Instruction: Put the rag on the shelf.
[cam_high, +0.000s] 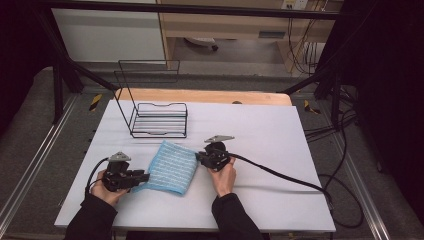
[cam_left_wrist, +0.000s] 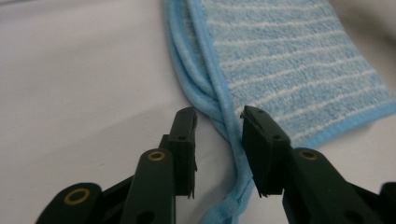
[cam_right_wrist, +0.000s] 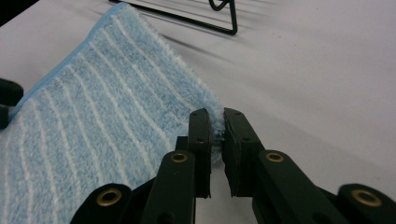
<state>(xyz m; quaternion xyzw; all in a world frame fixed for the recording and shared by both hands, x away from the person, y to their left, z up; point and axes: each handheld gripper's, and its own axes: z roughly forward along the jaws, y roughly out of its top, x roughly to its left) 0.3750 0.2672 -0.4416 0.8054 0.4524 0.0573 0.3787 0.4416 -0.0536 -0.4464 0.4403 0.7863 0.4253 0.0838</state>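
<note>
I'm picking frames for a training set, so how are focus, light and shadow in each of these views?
High view: soft and low in detail, the white table evenly lit, dark surroundings. Left gripper view: the blue towel is softly blurred, its hem between the left claw tips is clearer. Right gripper view: the right claw and towel pile are fairly sharp, the wire rack blurs and throws soft shadows.
</note>
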